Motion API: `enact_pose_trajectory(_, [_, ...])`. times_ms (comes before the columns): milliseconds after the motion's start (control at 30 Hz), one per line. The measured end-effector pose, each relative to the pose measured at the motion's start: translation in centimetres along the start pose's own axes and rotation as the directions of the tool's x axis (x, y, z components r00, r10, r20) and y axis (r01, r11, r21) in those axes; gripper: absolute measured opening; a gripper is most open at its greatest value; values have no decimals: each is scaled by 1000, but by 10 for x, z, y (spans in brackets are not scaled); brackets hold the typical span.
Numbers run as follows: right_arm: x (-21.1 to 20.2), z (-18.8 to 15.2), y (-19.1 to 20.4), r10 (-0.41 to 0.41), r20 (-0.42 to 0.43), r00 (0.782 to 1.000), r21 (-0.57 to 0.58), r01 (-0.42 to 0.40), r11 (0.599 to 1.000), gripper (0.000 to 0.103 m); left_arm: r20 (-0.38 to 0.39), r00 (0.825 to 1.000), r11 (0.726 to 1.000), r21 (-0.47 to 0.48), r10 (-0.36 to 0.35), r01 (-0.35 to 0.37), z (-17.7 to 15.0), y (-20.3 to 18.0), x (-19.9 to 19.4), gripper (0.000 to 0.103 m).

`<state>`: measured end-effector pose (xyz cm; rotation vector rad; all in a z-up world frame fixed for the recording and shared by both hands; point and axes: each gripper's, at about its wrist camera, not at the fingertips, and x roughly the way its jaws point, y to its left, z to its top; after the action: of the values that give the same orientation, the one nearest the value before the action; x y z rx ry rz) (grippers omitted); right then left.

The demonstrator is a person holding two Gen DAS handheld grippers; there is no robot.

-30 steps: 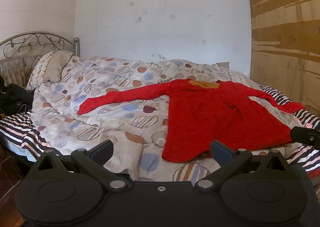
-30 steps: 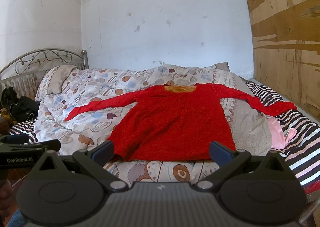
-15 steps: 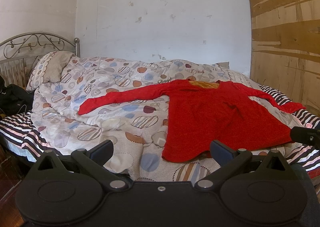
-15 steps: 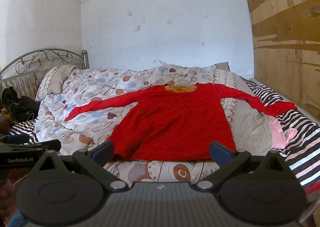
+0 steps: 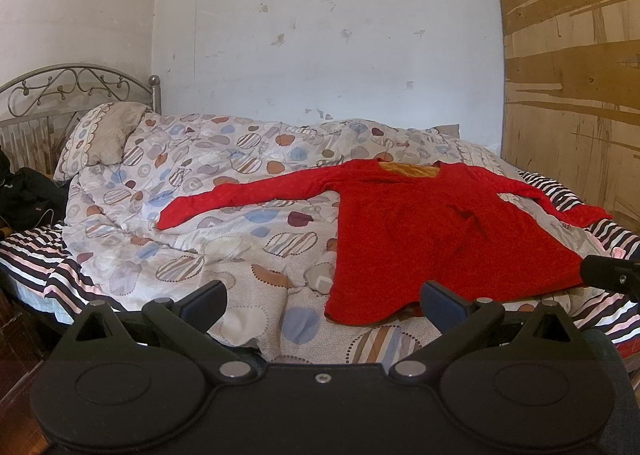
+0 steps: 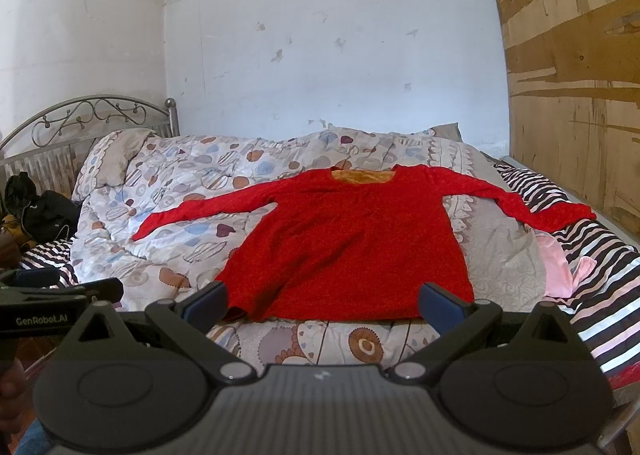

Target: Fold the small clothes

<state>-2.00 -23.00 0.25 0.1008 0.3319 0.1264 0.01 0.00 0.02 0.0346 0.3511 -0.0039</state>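
A red long-sleeved top [image 5: 432, 239] [image 6: 352, 243] lies flat on the patterned duvet [image 5: 208, 215] [image 6: 188, 195], neck towards the wall, both sleeves spread out sideways. My left gripper [image 5: 323, 301] hovers open before the bed's near edge, level with the top's lower left hem and not touching it. My right gripper [image 6: 323, 301] is open too, held just short of the bottom hem, nothing between its fingers. Part of the right gripper shows at the right edge of the left wrist view, and the left gripper's body shows at the left edge of the right wrist view.
A pillow [image 5: 104, 135] leans against the metal headboard [image 5: 60, 91] on the left. A black bag [image 6: 44, 211] sits beside it. Pink cloth [image 6: 560, 267] lies on the striped sheet [image 6: 600, 283] at right. A plywood wall [image 6: 580, 95] stands close on the right.
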Motion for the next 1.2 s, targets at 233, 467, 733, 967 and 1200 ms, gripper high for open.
enact_pose_trajectory(233, [1,-6,6,2,-2,1000,-3,-2,1000,103,1,1000,1000,0,-1,1,0,0,0,102])
enact_pose_trajectory(467, [1,-6,7,4,-4,1000,-4,-4,1000,103,1,1000,1000,0,-1,1,0,0,0,102])
enact_pose_trajectory(733, [1,-6,7,5,-4,1000,-5,-5,1000,103,0,1000,1000,-1,-1,1,0,0,0,102])
enact_pose_trajectory(967, [0,-11,12,7,-5,1000,-7,-7,1000,103,-4,1000,1000,-1,-8,8,-5,8,-3,102])
enact_pose_trajectory(1200, [2,-8,14,-16,-26,1000,-9,16,1000,103,-35,999,1000,-2,-22,22,-9,6,5,102])
